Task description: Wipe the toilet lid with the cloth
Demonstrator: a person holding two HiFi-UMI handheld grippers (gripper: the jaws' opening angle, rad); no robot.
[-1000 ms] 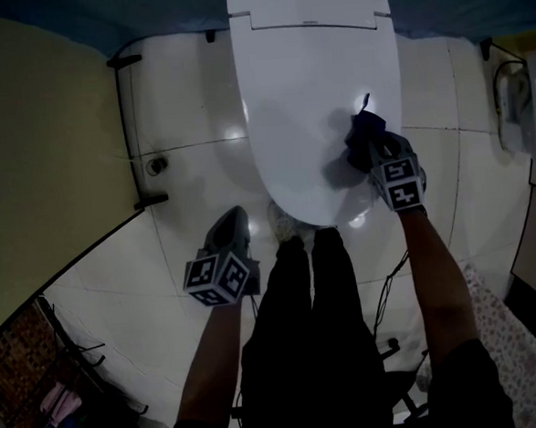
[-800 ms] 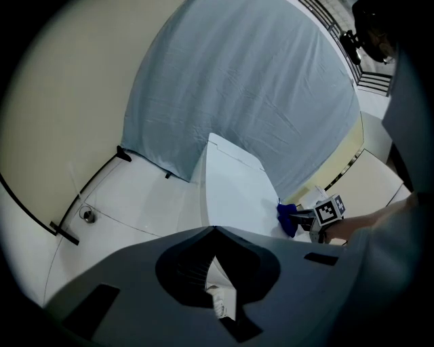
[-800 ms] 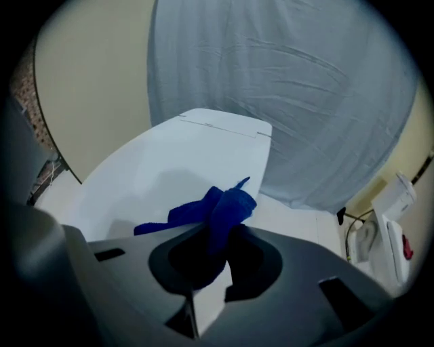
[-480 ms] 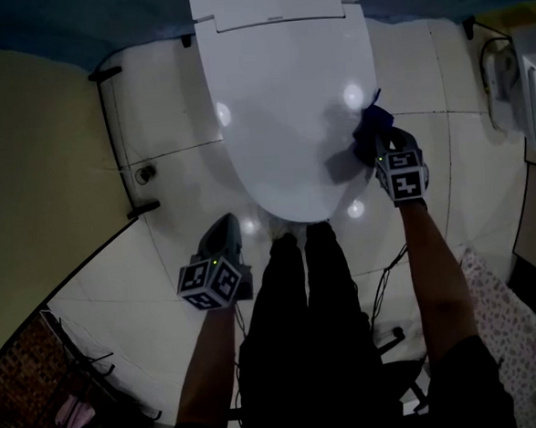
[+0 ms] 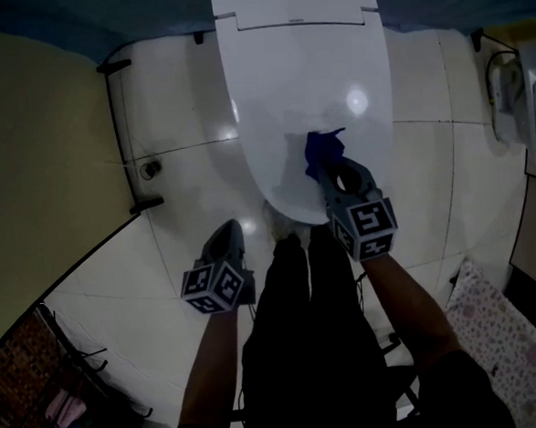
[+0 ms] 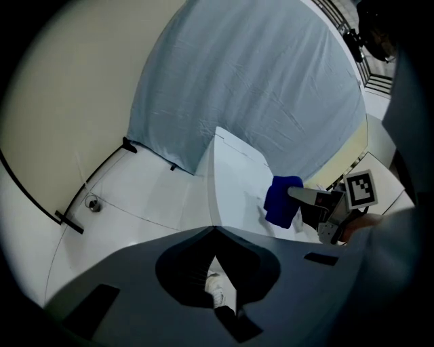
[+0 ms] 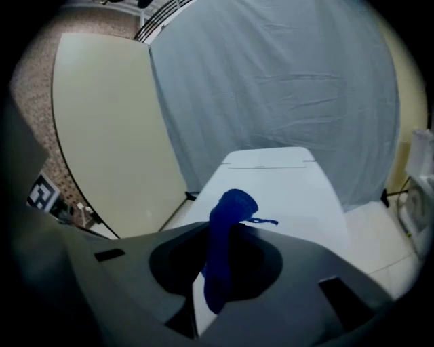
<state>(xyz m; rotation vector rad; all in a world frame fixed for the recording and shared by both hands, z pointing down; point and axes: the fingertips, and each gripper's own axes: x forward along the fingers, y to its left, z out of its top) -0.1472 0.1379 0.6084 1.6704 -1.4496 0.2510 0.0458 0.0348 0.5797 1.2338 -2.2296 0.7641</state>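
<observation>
Head view: 1 toilet lid [image 5: 277, 80], closed, white. Its long axis runs straight away from the person, with the rounded front end next to the legs [image 5: 314, 342] and the hinge end far.
1 cloth [image 5: 324, 147], blue, on the front half of the lid, slightly right of centre. It sticks out past the jaw tips of the right gripper [image 5: 331, 175] and points up-left toward the hinge end, in line with that gripper.
Right gripper view: jaws clamped on the cloth [image 7: 222, 254]. It's a long strip lying along the jaws, with the bunched end forward over the lid [image 7: 285, 190] and one loose thread off to the right.
Left gripper view: cloth [image 6: 281, 200] hangs from the right gripper [image 6: 306, 202], lower edge down at the lid [image 6: 237, 183]. Can't confirm contact.
Left gripper [image 5: 226, 243]: jaws closed together, nothing between them. It's held over the white floor tiles [image 5: 193, 186] left of the legs, well apart from the lid, pointing the same general way as the lid axis. One white shoe [image 6: 217, 291] shows below its tips.
Count: 2 grippers, 1 marker cube each [image 5: 365, 229] [image 5: 216, 285].
Also 1 floor drain [image 5: 150, 168] left of the lid.
</observation>
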